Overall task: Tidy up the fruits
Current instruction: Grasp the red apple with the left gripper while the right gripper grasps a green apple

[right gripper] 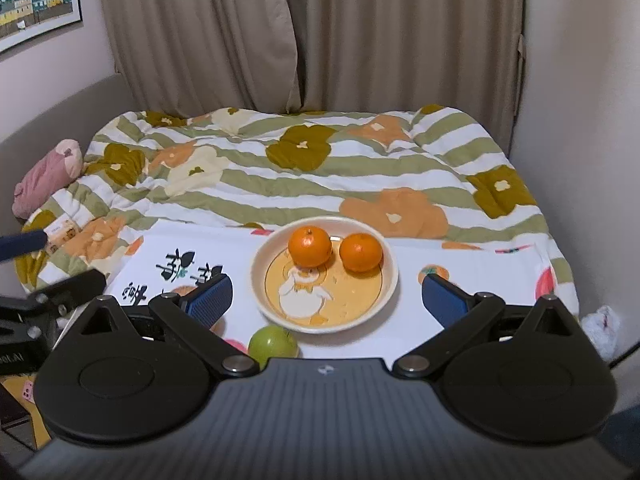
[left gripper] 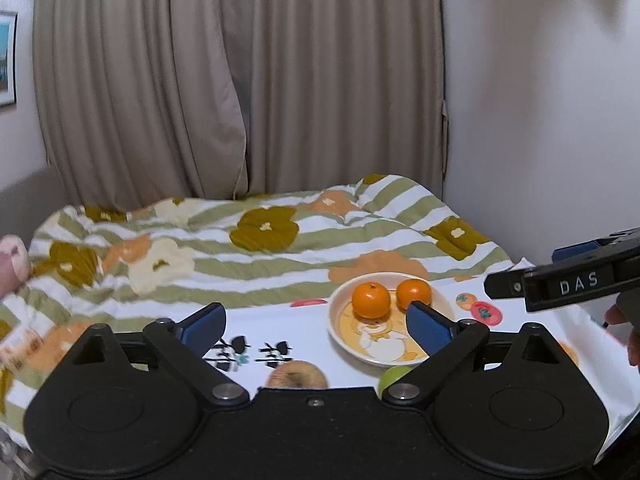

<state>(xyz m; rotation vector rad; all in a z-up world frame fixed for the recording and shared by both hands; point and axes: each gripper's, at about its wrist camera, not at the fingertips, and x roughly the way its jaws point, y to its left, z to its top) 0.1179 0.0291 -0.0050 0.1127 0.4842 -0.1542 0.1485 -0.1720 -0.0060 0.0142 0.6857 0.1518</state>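
A cream plate (left gripper: 384,346) (right gripper: 352,300) with a duck picture sits on a white printed cloth (left gripper: 280,320) (right gripper: 224,248) on the bed. Two oranges (left gripper: 371,300) (right gripper: 310,247) lie side by side at its far edge. A green apple (left gripper: 394,378) (right gripper: 273,346) rests on the cloth just in front of the plate. A brownish apple (left gripper: 297,376) lies to its left, half hidden by the gripper body. My left gripper (left gripper: 316,326) hangs open above the cloth, left of the plate, holding nothing. My right gripper (right gripper: 328,300) is open and empty, hovering before the plate.
A striped flowered quilt (right gripper: 320,176) covers the bed beyond the cloth. A pink plush toy (right gripper: 48,176) lies at the far left. Beige curtains (right gripper: 320,40) and walls close in the back and right. A crumpled white thing (right gripper: 602,328) lies at the cloth's right edge.
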